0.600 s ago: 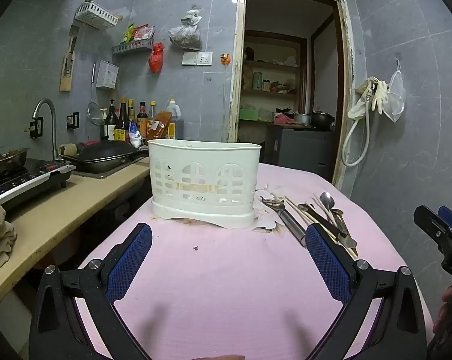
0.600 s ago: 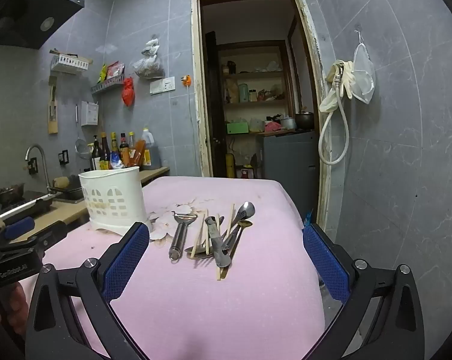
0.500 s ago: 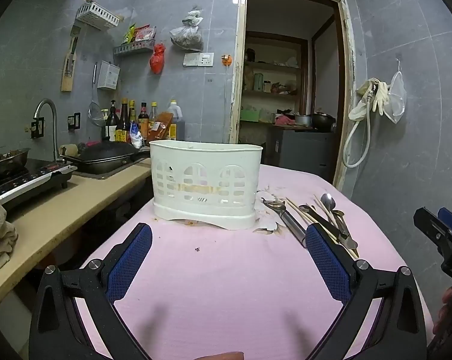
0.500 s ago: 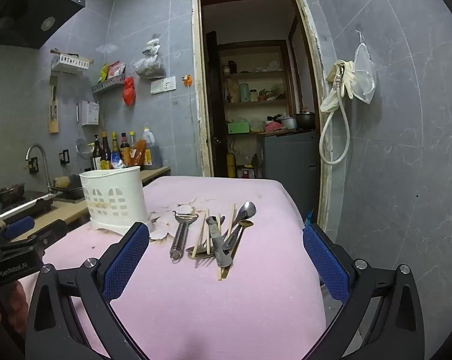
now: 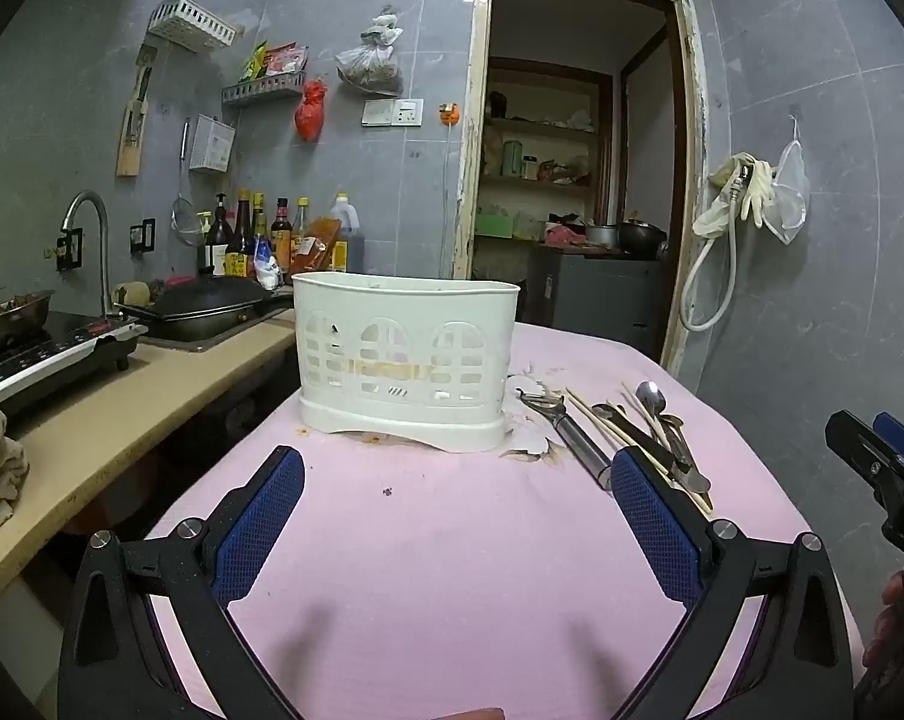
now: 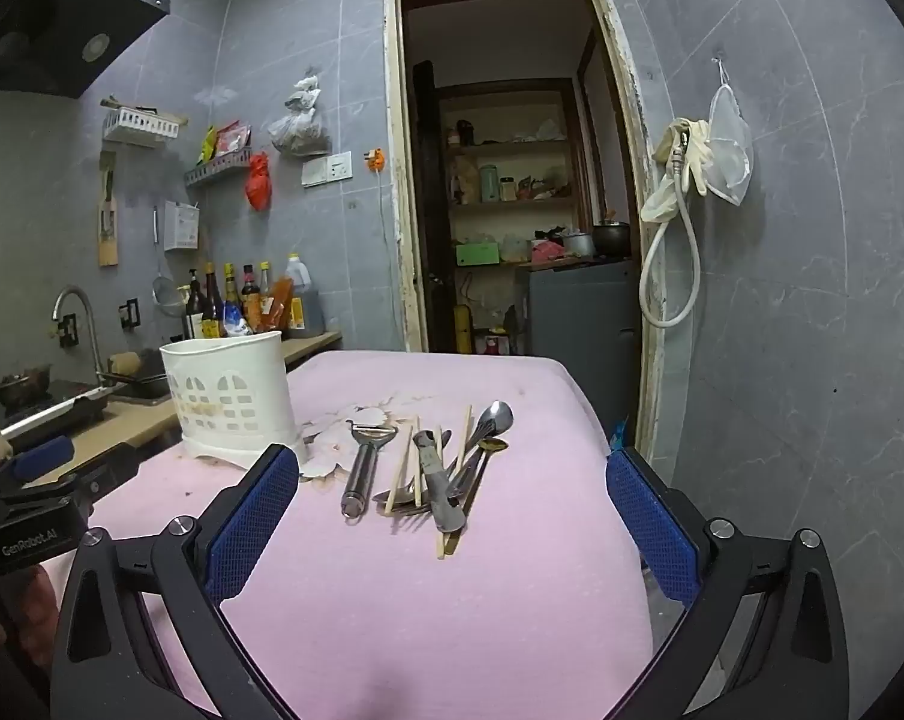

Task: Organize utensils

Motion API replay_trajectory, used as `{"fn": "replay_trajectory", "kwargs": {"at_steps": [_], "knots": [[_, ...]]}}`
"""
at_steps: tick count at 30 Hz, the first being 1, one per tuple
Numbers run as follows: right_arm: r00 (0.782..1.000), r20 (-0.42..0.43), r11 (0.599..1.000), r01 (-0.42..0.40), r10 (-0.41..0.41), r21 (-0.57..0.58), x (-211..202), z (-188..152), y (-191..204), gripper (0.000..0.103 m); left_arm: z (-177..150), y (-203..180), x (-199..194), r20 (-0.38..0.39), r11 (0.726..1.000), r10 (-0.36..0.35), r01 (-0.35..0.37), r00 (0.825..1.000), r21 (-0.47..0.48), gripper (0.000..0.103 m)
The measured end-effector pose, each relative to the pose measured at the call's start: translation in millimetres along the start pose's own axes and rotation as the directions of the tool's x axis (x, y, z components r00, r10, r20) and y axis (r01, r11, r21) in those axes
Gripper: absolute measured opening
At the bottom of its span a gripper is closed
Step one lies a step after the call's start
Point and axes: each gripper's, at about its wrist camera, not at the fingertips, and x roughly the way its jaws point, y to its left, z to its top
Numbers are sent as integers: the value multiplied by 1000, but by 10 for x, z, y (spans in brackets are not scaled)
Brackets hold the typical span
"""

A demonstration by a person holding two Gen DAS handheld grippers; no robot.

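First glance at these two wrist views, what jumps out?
The white slotted utensil holder stands upright on the pink table cover, straight ahead of the left gripper. To its right a loose pile of utensils lies flat on the cover: a peeler, spoons and chopsticks, ahead of the right gripper. Both grippers hang with jaws wide and nothing between them.
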Motion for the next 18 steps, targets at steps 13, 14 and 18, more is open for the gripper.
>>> {"fn": "replay_trajectory", "kwargs": {"at_steps": [13,14,18], "knots": [[1000,-18,1000,-11,11,10,54,-48,-12,103,-34,8,18,-16,1000,-1,1,1000,-12,100],[1000,-19,1000,-12,12,11,51,-45,-15,103,-37,6,18,-18,1000,-2,2,1000,-13,100],[1000,-18,999,-22,22,31,48,-55,-38,103,-39,-11,13,-18,1000,-3,3,1000,-10,100]]}}
